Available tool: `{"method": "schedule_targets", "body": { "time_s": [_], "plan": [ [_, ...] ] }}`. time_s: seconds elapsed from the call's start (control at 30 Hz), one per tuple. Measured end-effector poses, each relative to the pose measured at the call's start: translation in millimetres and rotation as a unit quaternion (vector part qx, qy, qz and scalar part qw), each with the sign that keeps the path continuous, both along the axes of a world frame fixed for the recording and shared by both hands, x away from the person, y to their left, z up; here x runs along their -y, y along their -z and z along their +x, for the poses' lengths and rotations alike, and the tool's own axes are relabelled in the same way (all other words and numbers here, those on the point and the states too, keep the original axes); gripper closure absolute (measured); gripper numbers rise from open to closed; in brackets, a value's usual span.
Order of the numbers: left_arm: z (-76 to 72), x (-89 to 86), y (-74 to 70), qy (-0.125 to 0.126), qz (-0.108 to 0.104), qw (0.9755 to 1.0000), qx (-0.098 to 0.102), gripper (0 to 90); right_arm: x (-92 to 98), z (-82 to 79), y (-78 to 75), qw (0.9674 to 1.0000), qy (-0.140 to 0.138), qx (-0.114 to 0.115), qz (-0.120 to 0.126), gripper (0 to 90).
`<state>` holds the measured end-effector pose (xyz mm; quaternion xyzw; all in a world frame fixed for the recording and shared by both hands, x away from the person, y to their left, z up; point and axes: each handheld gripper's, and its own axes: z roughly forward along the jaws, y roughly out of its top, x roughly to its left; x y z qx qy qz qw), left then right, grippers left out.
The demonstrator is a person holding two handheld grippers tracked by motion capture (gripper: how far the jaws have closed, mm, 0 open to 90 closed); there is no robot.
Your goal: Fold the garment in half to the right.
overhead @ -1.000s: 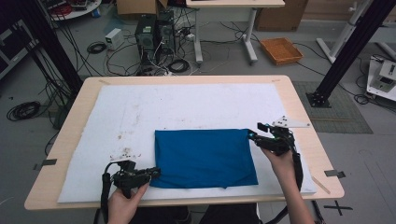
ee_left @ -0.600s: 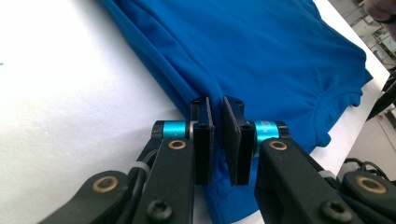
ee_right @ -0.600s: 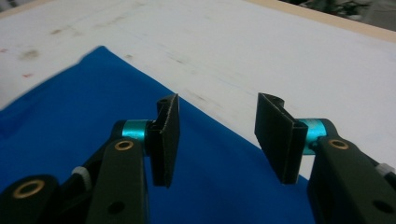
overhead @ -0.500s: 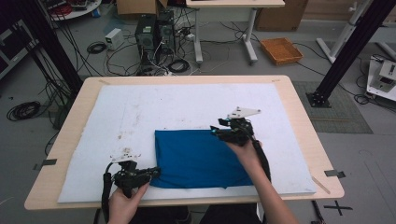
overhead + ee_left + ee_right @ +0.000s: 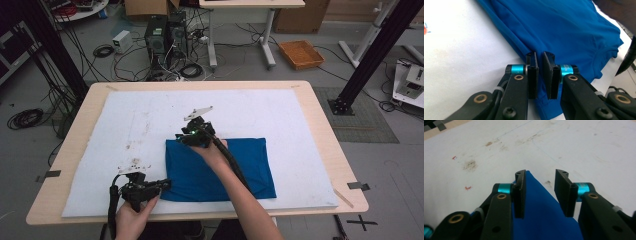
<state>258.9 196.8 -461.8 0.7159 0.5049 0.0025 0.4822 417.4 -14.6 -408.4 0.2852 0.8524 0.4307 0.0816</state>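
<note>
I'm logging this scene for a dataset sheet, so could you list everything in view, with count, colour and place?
folded cloth: one, blue, on the near middle of the mat
mat: one, white with brown stains, covering most of the table top
table: one, light wood, centre of the high view
tray: one, orange, on the floor beyond the table
computer towers: two, black, on the floor among cables
left gripper: one, black with blue rings, at the cloth's near left corner, jaws pinching the edge
right gripper: one, black, over the cloth's far left corner, jaws apart and just been closing, corner between them
forearms: two, entering from the bottom edge
</note>
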Motion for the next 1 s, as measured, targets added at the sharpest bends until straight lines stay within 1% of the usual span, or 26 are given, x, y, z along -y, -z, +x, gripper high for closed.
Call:
{"method": "schedule_targets", "body": {
  "time_s": [0.03, 0.07, 0.1, 0.13, 0.2, 0.23, 0.37, 0.43, 0.5, 0.53, 0.63, 0.67, 0.7, 0.73, 0.77, 0.8, 0.9, 0.97, 1.0],
  "plan": [
    [0.0, 0.0, 0.0, 0.0, 0.0, 1.0, 0.0, 82.4, 0.0, 0.0, 0.0, 1.0, 0.0, 0.0, 0.0, 64.2],
    [0.0, -0.3, 0.2, 0.0, -0.002, 1.0, 0.0, 82.4, -11.7, 3.4, 3.9, 0.9999, 0.0, -0.006, -0.008, 65.4],
    [0.0, -0.3, 0.2, 0.0, -0.002, 1.0, 0.0, 82.4, -17.3, 5.1, 5.8, 0.9998, -0.002, -0.009, -0.015, 66.1],
    [-0.1, -0.4, 0.2, 0.0, -0.002, 1.0, 0.0, 82.4, -17.3, 5.1, 5.8, 0.9998, -0.002, -0.009, -0.015, 66.1],
    [-0.3, -0.5, 0.4, -0.001, -0.004, 1.0, -0.002, 82.5, -31.8, 8.0, 10.0, 0.9995, -0.002, -0.013, -0.029, 67.6],
    [-0.1, -0.7, 0.5, 0.0, -0.004, 1.0, -0.002, 82.5, -31.8, 8.0, 10.0, 0.9995, -0.002, -0.013, -0.029, 67.6],
    [-0.4, -0.7, 0.5, -0.001, -0.004, 1.0, -0.001, 82.5, -46.5, 13.4, 15.1, 0.9987, 0.003, -0.026, -0.043, 70.1],
    [-0.5, -0.7, 0.5, -0.001, -0.003, 1.0, -0.001, 82.5, -49.9, 15.7, 17.1, 0.9988, 0.004, -0.025, -0.042, 70.9],
    [-0.3, -0.8, 0.6, -0.001, -0.005, 1.0, -0.002, 82.5, -53.5, 17.6, 20.2, 0.9986, 0.004, -0.033, -0.041, 71.4],
    [0.0, -0.9, 0.8, -0.001, -0.005, 1.0, -0.001, 82.5, -56.4, 19.5, 24.2, 0.998, 0.005, -0.037, -0.05, 71.4],
    [0.1, -0.8, 0.8, 0.0, -0.004, 1.0, -0.002, 82.5, -59.2, 20.5, 27.9, 0.9974, 0.007, -0.044, -0.056, 71.4],
    [0.2, -0.7, 0.8, -0.001, -0.005, 1.0, -0.002, 82.5, -61.9, 21.4, 31.4, 0.9968, 0.005, -0.05, -0.062, 73.4],
    [0.2, -0.7, 0.9, -0.001, -0.006, 1.0, -0.002, 82.5, -61.9, 21.4, 31.4, 0.9968, 0.005, -0.05, -0.062, 73.4],
    [0.2, -0.8, 0.7, -0.001, -0.005, 1.0, -0.003, 82.5, -63.6, 21.2, 32.7, 0.9965, 0.004, -0.047, -0.069, 75.5],
    [0.2, -0.8, 0.8, 0.0, -0.006, 1.0, -0.003, 82.5, -64.8, 20.3, 32.6, 0.9965, 0.006, -0.041, -0.073, 80.0],
    [0.4, -0.8, 0.8, -0.001, -0.006, 1.0, -0.003, 82.5, -64.8, 20.6, 32.1, 0.9966, 0.002, -0.033, -0.076, 86.4],
    [0.5, -0.9, 0.6, -0.001, -0.006, 1.0, -0.004, 82.6, -63.6, 19.9, 29.6, 0.9968, -0.001, -0.03, -0.073, 87.1],
    [0.8, -1.6, 0.3, 0.001, -0.006, 1.0, -0.004, 82.7, -62.0, 19.5, 26.2, 0.9975, -0.003, -0.025, -0.066, 87.2],
    [0.4, -1.6, -0.3, -0.001, -0.012, 0.9999, -0.007, 83.0, -60.1, 18.1, 21.7, 0.998, 0.001, -0.025, -0.058, 87.2]
  ]
}}
